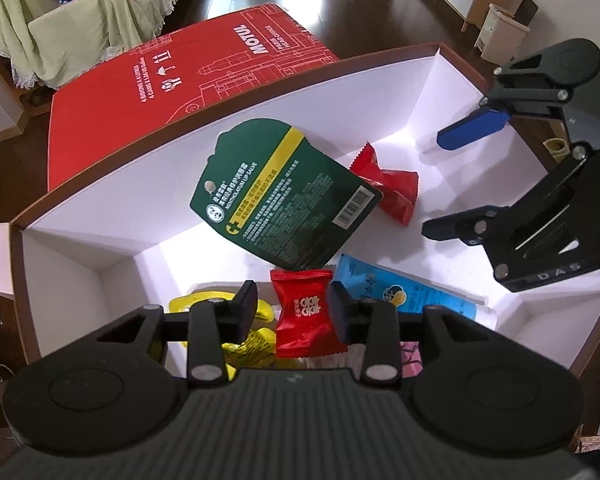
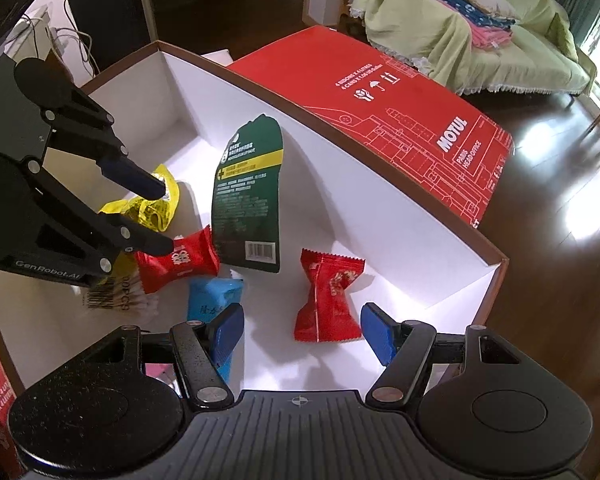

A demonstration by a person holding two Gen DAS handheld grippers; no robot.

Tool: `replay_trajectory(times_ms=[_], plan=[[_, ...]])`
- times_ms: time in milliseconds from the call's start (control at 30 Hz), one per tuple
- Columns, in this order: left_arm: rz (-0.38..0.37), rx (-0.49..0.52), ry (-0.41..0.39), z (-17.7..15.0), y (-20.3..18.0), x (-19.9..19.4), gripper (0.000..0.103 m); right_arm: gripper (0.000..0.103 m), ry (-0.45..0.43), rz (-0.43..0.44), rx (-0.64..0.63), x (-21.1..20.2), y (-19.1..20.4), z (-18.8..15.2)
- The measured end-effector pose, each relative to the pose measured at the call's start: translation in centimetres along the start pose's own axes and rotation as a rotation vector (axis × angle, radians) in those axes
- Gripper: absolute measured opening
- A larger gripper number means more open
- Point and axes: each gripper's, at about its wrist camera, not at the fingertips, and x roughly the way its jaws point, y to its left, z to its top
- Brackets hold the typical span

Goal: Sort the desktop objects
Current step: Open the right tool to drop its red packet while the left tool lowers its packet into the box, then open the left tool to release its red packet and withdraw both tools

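Two red candy packets in the white-lined box (image 1: pixel 260 120): one with white characters (image 1: pixel 306 312) between the left gripper (image 1: pixel 294 304) fingers, flanked on both sides by them, contact not certain; a second (image 1: pixel 392 188) lying farther along the floor, partly under the green lip-salve card (image 1: pixel 280 192). One green card only, tilted, one edge propped on the packets. One yellow foil wrapper (image 1: pixel 256 328) just beside the first red packet, under the left gripper's outer finger. One blue sachet (image 1: pixel 404 292) flat on the floor, near the red packet. One barcoded pack of cotton swabs (image 2: pixel 116 296) and a bit of pink packaging (image 1: pixel 410 350), mostly hidden.

Left gripper partly open, jaws about a packet-width apart. Right gripper (image 2: pixel 302 332) wide open, blue pads (image 2: pixel 380 336) apart, nothing held; second red packet (image 2: pixel 328 296) lying ahead between the fingertips, untouched.

Outside the box, touching its far wall: one red Motul carton (image 2: pixel 400 112). Beyond, a sofa under a green cover (image 2: pixel 460 28), dark wooden floor (image 2: pixel 560 240).
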Motion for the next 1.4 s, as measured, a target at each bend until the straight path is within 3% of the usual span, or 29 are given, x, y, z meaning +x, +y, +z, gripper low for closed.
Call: replay_trajectory(times_ms=[900, 1400], plan=[[0.095, 0.01, -0.084, -3.2, -2.8, -7.9, 0.042, 0.068, -0.111, -0.007, 0.195, -7.9, 3.5, -3.9], [0.11, 0.022, -0.177, -6.5, -3.6, -13.7, 0.045, 0.068, -0.193, -0.035, 0.312, -12.4, 6.6, -5.8]])
